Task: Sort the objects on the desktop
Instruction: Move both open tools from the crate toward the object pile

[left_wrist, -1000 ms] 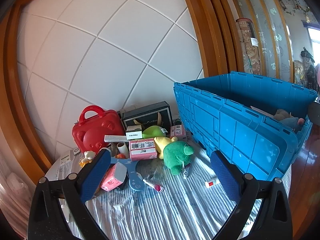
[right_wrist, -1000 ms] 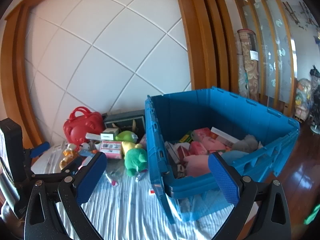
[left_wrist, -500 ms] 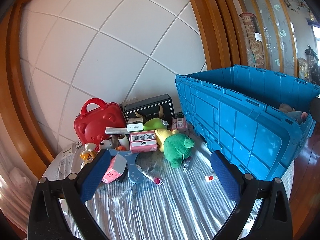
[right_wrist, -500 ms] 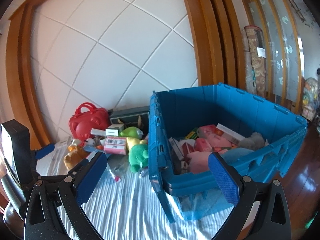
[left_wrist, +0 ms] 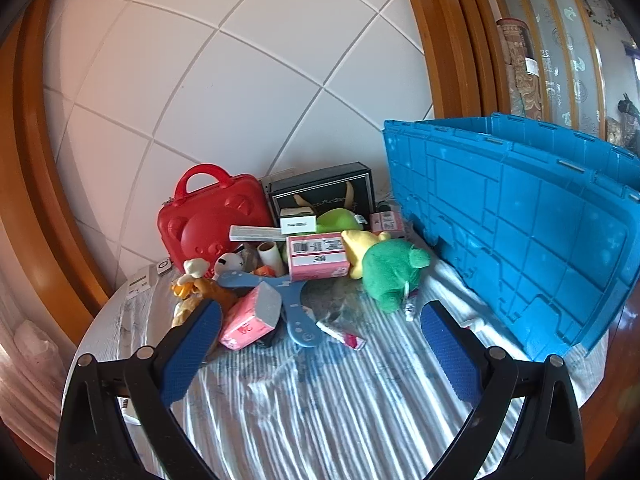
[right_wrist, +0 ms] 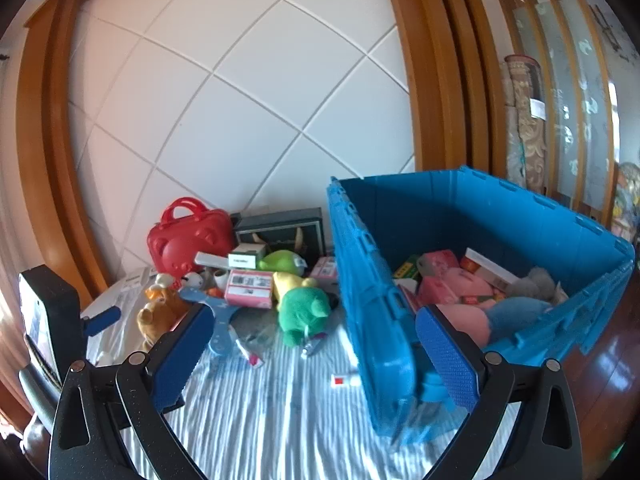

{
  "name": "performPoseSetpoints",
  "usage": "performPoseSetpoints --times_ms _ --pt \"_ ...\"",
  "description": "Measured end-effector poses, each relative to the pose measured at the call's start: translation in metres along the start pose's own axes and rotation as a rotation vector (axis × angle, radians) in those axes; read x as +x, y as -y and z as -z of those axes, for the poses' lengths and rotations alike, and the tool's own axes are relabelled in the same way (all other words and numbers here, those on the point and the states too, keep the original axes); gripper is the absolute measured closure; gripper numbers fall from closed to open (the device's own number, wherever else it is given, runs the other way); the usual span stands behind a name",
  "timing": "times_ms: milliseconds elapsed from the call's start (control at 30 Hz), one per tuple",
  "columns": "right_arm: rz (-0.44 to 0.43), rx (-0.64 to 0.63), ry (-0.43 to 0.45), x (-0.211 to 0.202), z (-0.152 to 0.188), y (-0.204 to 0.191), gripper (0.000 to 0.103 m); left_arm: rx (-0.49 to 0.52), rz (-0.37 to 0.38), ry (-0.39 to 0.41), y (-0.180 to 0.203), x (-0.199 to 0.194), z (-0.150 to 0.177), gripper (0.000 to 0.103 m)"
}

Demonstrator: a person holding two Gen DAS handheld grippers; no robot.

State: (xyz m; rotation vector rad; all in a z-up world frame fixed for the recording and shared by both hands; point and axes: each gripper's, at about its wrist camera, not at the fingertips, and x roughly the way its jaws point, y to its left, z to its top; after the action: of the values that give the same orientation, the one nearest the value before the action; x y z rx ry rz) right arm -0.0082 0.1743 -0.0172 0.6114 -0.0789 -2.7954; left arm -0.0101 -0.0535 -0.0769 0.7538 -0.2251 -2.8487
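A heap of loose objects lies by the wall: a red case [left_wrist: 212,220], a black box [left_wrist: 324,194], a pink box [left_wrist: 318,256], a green plush [left_wrist: 390,270], a blue flat tool [left_wrist: 292,304] and a small pink packet [left_wrist: 250,318]. To the right stands the big blue crate [left_wrist: 520,220], with plush toys and boxes inside [right_wrist: 472,288]. My left gripper [left_wrist: 320,344] hovers open just short of the heap, nothing between its fingers. My right gripper [right_wrist: 316,352] hangs open over the striped cloth beside the crate's near corner [right_wrist: 384,360]. The left gripper's body [right_wrist: 48,320] shows at the right wrist view's left edge.
A striped white cloth [left_wrist: 320,400] covers the table. A small red-and-white item [right_wrist: 344,380] lies near the crate's left wall. A white tiled wall with wooden frame [left_wrist: 36,160] stands behind. Wooden floor [right_wrist: 600,380] shows past the crate on the right.
Both views have dropped lower and closer to the table. The heap sits nearer the left gripper's fingers, and the crate's inside has left the left wrist view. Both grippers stay open.
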Motion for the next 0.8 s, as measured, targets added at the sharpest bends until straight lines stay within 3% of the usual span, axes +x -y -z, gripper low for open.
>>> performPoseSetpoints --times_ms 367,467,800 --pt "-0.096 -0.007 -0.083 0.089 0.005 -0.116 0.000 0.047 -0.085 -0.076 -0.132 0.063 0.033 0.001" --pt "-0.117 -0.001 -0.127 0.118 0.014 -0.142 0.000 0.067 -0.100 -0.082 -0.155 0.076 0.040 0.002" --pt "-0.256 -0.066 -0.322 0.240 0.036 -0.206 0.000 -0.024 -0.161 -0.175 -0.211 0.128 0.065 0.002"
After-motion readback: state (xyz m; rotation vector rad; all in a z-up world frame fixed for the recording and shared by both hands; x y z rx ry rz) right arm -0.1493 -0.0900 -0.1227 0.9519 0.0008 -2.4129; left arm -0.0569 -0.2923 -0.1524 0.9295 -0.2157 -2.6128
